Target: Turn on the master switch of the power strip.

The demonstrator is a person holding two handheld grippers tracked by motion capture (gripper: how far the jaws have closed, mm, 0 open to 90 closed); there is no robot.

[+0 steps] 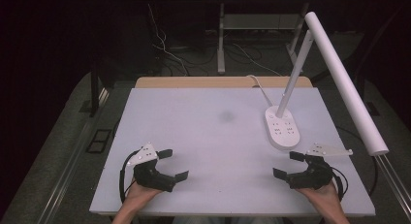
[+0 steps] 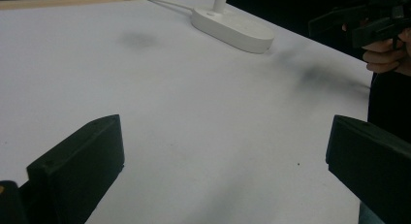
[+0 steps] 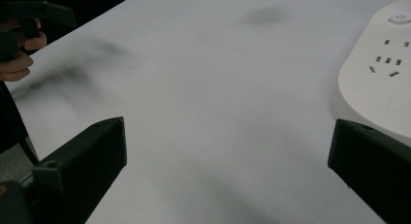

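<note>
A white table (image 1: pixel 213 136) is seen in a dark room. Both the left gripper (image 1: pixel 173 164) and right gripper (image 1: pixel 287 165) are held with jaws apart, empty. The power strip (image 1: pixel 282 129) near the right edge could be bumped by the right gripper.

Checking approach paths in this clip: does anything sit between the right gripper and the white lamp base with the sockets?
Nothing visible does. The right gripper, jaws open and empty, sits just short of the lamp base, with only bare white tabletop between them. The left gripper is far off on the other side.

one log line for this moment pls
left gripper: open, empty | right gripper: open, empty, beside lamp base | table: both grippers near front edge
</note>
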